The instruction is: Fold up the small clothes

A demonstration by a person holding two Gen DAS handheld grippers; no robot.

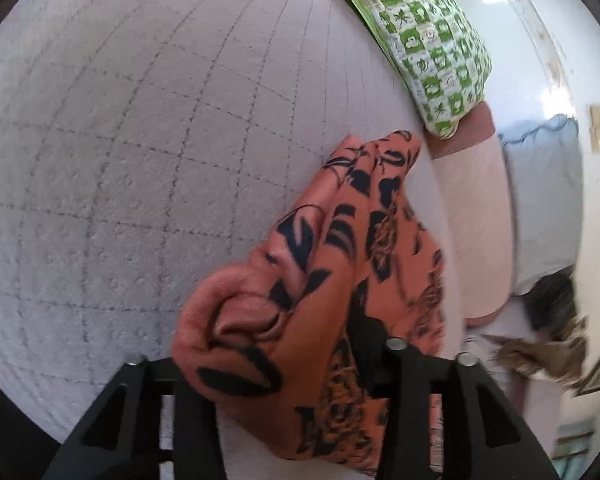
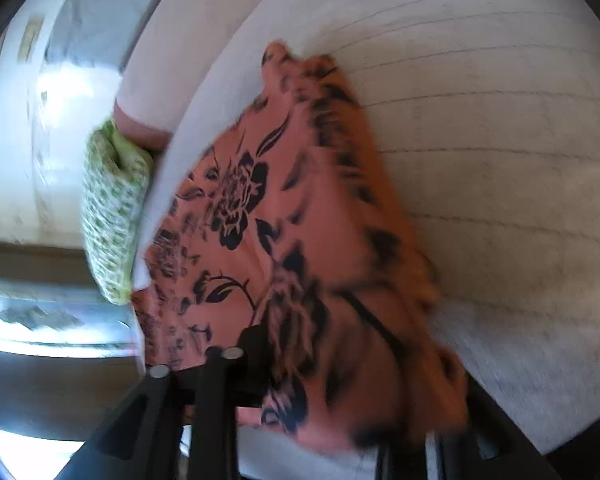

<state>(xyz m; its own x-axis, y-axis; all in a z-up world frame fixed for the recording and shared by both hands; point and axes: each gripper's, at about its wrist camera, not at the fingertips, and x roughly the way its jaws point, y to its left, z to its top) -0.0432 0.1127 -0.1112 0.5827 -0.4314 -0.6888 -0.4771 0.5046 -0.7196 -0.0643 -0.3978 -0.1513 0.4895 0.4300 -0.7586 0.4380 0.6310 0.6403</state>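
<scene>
Two views, one garment. Left wrist: orange cloth (image 1: 340, 280) with black flower print lies bunched on a grey quilt (image 1: 120, 140), running up between the left gripper (image 1: 268, 364) fingers; jaws partly apart, whether they pinch the cloth cannot be told. Green checked cushion (image 1: 428, 40) sits beyond, near the quilt's edge. Right wrist: blurred. Same cloth (image 2: 292, 220) drapes over the right gripper (image 2: 300, 364); jaws partly apart, grip unclear. Cushion (image 2: 112, 208) at left.

Grey quilted mat (image 1: 140, 140) with stitched grid; green-and-white patterned cushion (image 1: 428, 36) at its edge; pale blue pillow (image 1: 544, 184) beyond.
</scene>
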